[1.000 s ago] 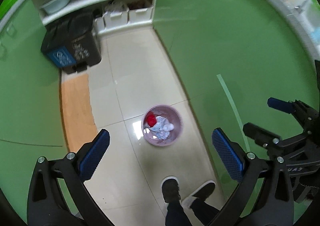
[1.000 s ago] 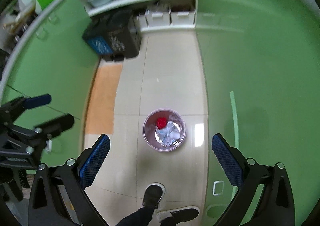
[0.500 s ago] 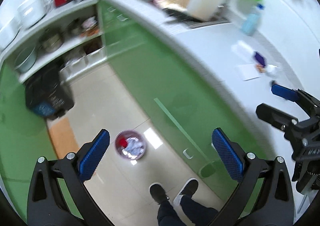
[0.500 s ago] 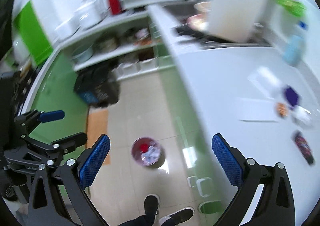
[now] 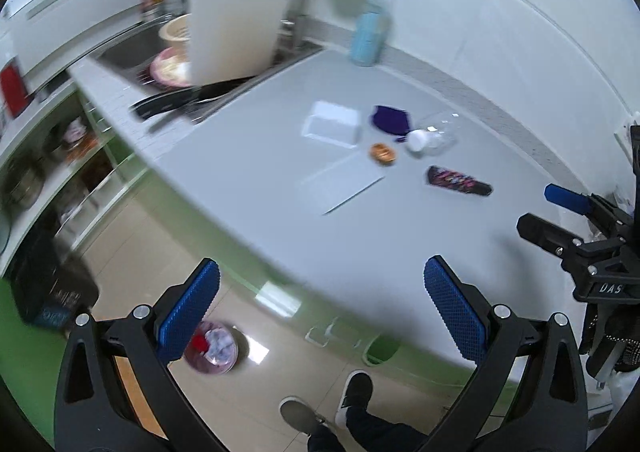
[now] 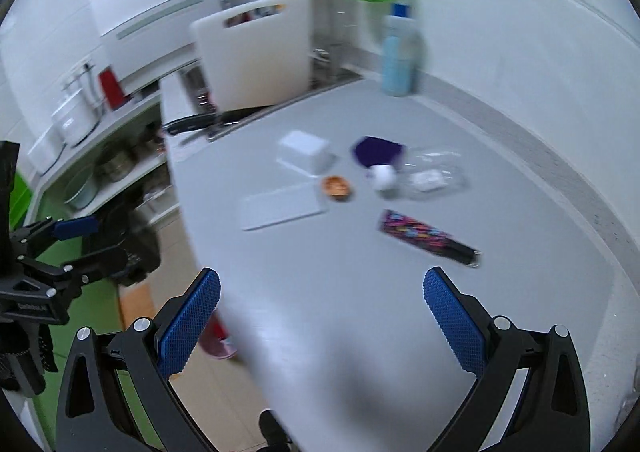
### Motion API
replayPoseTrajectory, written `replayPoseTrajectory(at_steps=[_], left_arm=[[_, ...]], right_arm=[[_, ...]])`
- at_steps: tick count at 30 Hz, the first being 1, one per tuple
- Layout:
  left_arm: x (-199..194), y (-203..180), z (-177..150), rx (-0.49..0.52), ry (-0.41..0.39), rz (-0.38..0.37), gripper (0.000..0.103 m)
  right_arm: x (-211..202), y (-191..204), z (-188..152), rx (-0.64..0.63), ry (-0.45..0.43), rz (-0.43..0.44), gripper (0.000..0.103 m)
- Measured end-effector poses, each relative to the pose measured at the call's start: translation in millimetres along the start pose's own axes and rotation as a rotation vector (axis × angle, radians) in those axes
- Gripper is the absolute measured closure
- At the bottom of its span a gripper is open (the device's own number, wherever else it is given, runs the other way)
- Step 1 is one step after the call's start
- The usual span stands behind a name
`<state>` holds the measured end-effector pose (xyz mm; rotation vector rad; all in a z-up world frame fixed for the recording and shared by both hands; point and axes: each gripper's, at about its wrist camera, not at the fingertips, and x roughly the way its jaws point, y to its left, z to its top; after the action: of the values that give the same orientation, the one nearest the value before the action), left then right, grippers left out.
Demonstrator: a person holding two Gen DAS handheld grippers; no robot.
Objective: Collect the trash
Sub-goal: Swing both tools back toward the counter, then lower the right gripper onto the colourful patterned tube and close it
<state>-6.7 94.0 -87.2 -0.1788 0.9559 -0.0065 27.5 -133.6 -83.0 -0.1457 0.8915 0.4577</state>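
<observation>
Lettering "DAS" shows on right tool (image 5: 560,211), rest unreadable. Both tools spread wide, nothing gripped; left tool (image 5: 320,308) hangs over edge of pale grey kitchen surface (image 5: 400,236). Trash lies mid-surface: dark multicolour snack wrapper (image 6: 424,234), crumpled purple wrapper (image 6: 376,151), clear plastic bag (image 6: 434,175), small orange foil cup (image 6: 337,187). Pink round wastebasket (image 5: 212,348) w/ paper sits on tiled floor below. White cutting board (image 6: 256,51) stands by sink.
</observation>
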Motion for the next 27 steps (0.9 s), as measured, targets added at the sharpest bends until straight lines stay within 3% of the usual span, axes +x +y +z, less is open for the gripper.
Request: replayPoseTrajectory(at_steps=[6, 12, 27], left_arm=[[40, -41, 26, 0.033, 0.028, -0.025, 0.003], [71, -63, 40, 0.022, 0.058, -0.002, 0.003], [95, -52, 39, -0.097, 0.099, 0.071, 0.003]], right_arm=[[23, -45, 6, -0.02, 0.039, -0.018, 0.005], [62, -73, 19, -0.089, 0.093, 0.008, 0.005], [144, -84, 34, -0.409, 0.262, 0.132, 0.006]])
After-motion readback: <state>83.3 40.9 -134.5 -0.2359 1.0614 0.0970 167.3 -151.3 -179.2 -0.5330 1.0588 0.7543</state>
